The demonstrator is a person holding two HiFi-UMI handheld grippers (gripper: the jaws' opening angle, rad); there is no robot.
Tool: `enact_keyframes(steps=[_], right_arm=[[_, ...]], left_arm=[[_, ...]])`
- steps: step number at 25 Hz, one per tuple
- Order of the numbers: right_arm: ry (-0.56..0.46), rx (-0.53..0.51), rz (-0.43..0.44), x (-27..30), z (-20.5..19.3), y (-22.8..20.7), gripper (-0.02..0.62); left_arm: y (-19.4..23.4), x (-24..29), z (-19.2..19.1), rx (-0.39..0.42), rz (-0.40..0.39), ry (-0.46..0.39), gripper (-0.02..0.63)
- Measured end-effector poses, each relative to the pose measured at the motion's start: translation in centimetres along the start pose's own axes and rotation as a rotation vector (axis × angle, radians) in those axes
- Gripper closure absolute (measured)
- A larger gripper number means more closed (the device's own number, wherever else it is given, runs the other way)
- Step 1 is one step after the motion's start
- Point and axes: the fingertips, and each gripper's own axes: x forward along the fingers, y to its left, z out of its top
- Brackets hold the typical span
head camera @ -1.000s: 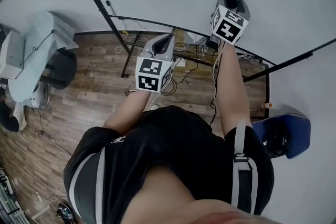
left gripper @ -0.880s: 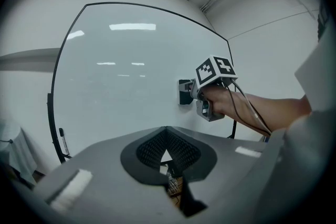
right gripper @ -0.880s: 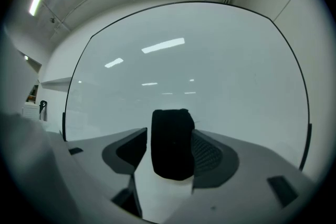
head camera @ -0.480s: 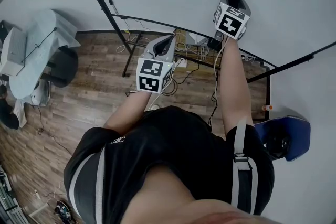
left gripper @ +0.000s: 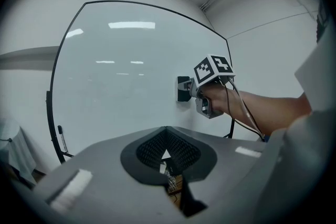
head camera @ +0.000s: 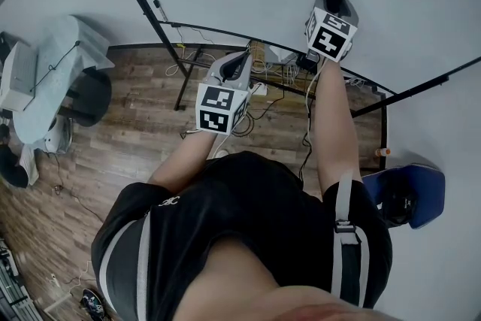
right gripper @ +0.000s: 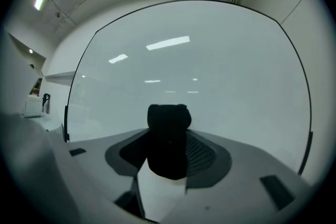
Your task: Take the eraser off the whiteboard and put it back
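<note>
Right tongs [right gripper: 169, 150] at the whiteboard [right gripper: 220, 60], jaws have just been closing round the black eraser [right gripper: 168, 128]; pads look to meet its sides. Eraser sits against the board, not yet lifted off. Left tongs [left gripper: 166, 139] closed, empty, held back from the board. Judged: grasp stage only; pull-off and return both remain to do

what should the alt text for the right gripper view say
A black eraser stands between the grey jaws of the right gripper, which have just been closing on it and now meet its sides. Behind it a blank whiteboard with a thin dark frame fills most of the view and reflects ceiling lights.
</note>
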Motion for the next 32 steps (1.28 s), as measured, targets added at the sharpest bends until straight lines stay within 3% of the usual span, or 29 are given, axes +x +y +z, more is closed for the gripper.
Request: enact_keyframes(steps=[18, 23, 28, 32], right_arm=[[-0.132, 0.112, 0.066, -9.2, 1.9, -1.5, 0.388], [-0.129, 0.092, 0.043, -12.3, 0.4, -2.8, 0.388], [-0.133, 0.110, 0.117, -15.4, -1.4, -2.6, 0.388], [-0.111, 0.121, 0.113, -17.6, -3.0, -3.1, 0.388]], left_arm=[[-2.4, 1.3, -0.2, 0.007, -0.083, 0.006, 0.597], [-3.4, 1.9, 0.0, 0.004, -0.115, 0.001, 0.597], [-4.6, 2.4, 0.2, 0.011, -0.145, -0.009, 0.597], [-5.7, 2.7, 0.3, 0.016, -0.174, -0.011, 0.597]])
